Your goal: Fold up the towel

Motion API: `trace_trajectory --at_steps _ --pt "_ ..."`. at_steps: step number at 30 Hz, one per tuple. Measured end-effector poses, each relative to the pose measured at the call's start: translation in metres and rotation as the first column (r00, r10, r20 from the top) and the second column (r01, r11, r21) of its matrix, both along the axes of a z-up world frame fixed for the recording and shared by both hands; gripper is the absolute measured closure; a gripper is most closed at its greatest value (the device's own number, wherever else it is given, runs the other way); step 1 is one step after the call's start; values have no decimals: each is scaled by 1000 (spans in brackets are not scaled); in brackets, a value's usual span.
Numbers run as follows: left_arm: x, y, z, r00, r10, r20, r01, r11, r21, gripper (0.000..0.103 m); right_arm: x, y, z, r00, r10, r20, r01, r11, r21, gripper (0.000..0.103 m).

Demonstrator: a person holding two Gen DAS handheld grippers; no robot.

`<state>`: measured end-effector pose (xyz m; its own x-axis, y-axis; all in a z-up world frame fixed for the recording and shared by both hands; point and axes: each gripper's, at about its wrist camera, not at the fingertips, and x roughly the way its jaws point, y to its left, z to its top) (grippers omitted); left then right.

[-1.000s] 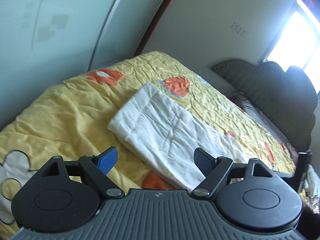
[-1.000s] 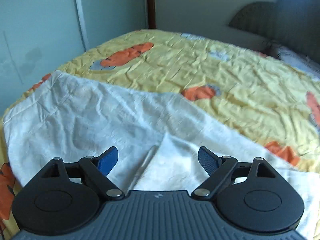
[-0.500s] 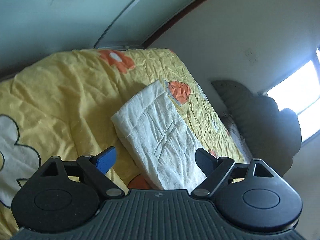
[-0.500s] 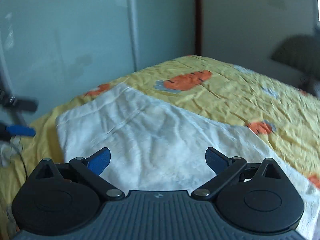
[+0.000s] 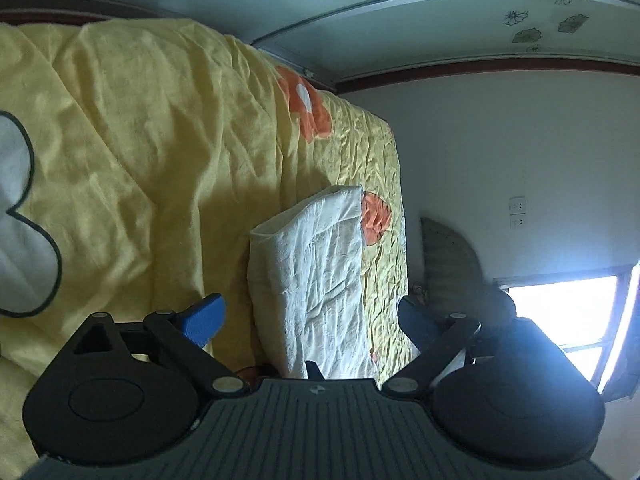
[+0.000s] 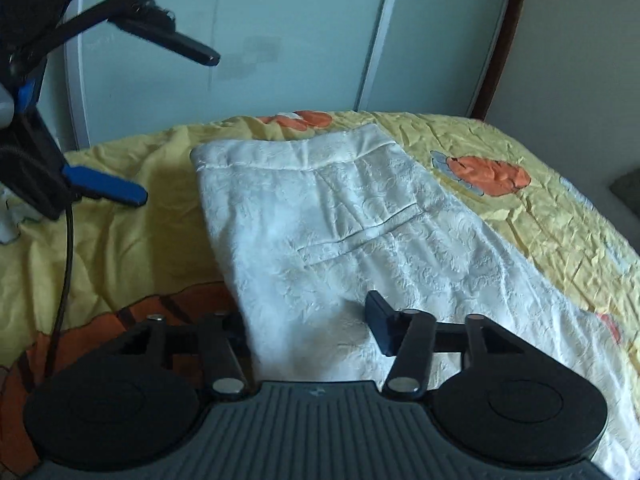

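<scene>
two grippers are showing over the bed right now. the left gripper [image 5: 310,318] is hanging with its blue-padded fingers [image 5: 204,318] spread wide, nothing between them, and the white towel [image 5: 320,280] is lying just ahead of it, running forward from between the jaws along the yellow bedspread [image 5: 140,180]. the view is tilting hard, so the bed is rising up on the gripper's left and a pale wall with a socket [image 5: 517,205] is sitting off to its right, a bright window [image 5: 568,312] lower on that side.

over on the right wrist view, the right gripper [image 6: 308,320] is sitting low at the near edge of the towel [image 6: 340,220]. its right finger [image 6: 380,320] is resting on top of the cloth, while the left finger is disappearing beneath the towel's near left edge, so the jaws are standing fairly narrow with the edge of the cloth lying between them; whether they are actually pinching it, cannot tell. the towel is lying folded into a long band, stretching forward and to the right of this gripper, a hemmed end at the far side. the left gripper [image 6: 176,128] is floating up and to the left of it, clear of the towel, jaws apart. orange prints [image 6: 488,172] are dotting the bedspread [image 6: 120,240] ahead on the right, and a pale sliding door [image 6: 280,40] is standing beyond the bed.
</scene>
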<state>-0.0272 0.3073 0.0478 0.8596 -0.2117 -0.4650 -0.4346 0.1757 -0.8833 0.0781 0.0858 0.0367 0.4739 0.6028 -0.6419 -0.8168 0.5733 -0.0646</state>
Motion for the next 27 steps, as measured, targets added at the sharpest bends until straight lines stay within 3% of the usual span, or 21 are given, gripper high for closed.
trace_trajectory --at_steps 6,9,11,12,13,14,16,17,18,20,23,25,27 --pt "36 -13 -11 999 -30 -35 30 1000 7 10 26 -34 1 963 -72 -260 133 965 228 73" --pt "52 -19 -13 998 -46 -51 47 998 35 10 26 -39 0 956 -71 -284 147 955 256 73" --pt "63 -21 -15 995 -39 -96 50 993 107 14 27 -41 -1 950 -75 -303 161 949 270 73" --pt "67 -22 -15 994 -40 -105 54 990 133 26 28 -42 -1 947 -75 -311 166 946 278 73" --pt "70 -23 -15 993 -46 -104 63 984 165 52 30 -43 -2 943 -75 -324 172 943 285 73" --pt "75 -26 -14 991 -70 -116 92 975 202 67 32 -43 -2 939 -74 -335 175 943 284 72" --pt "81 -32 -13 985 -90 -148 129 953 275 82 33 -43 -1 932 -77 -353 184 943 278 67" --pt "82 -35 -11 983 -98 -154 144 935 323 83 32 -45 1 929 -71 -363 184 939 289 61" --pt "83 -40 -8 982 -104 -161 159 909 384 84 33 -51 3 922 -60 -382 191 931 313 53" --pt "85 -51 -2 976 -117 -181 196 832 520 84 37 -67 9 899 -30 -436 212 903 374 39" --pt "86 -72 7 969 -133 -207 240 694 679 84 50 -97 16 859 9 -512 264 850 457 36" --pt "87 -97 17 965 -136 -222 260 548 795 85 65 -121 20 820 18 -572 329 803 497 36" --pt "88 -126 26 960 -165 -226 273 378 885 87 79 -140 22 794 20 -608 380 765 521 35"
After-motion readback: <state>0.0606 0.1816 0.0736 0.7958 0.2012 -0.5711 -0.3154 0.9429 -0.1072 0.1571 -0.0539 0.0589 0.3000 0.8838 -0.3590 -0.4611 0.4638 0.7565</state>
